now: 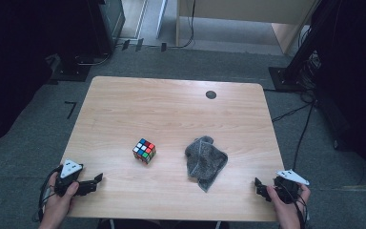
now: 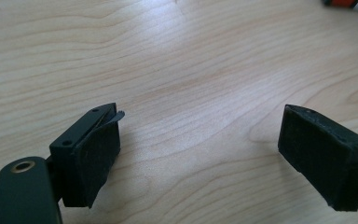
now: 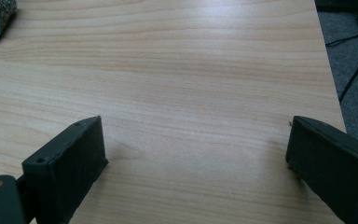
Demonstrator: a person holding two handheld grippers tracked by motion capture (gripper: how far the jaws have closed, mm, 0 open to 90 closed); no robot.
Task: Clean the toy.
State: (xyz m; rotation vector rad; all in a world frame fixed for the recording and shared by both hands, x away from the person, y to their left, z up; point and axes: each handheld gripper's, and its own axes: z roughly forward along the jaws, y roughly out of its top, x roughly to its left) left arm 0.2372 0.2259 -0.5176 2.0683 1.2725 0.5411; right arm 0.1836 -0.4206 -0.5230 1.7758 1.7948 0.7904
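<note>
Two pairs of tongs are hovering at the near edge of the desk point(image 1: 171, 95), each gaping wide with nothing between its jaws: the left tongs point(image 1: 96, 179) are sitting at the near left corner, the right tongs point(image 1: 259, 187) at the near right, both pointing inward over bare wood. Farther in, a colourful puzzle cube point(image 1: 144, 150) is lying left of centre, well apart from the left tongs, while a crumpled grey cloth point(image 1: 205, 161) is lying just right of centre, near the right tongs. Neither item is being touched. No containers are standing on the desk. Risks ahead look modest: the cube could be skidding or twisting out of a grip set on its corners, and the cloth, if pinched by a single fold, could be dragging along or slipping free.
</note>
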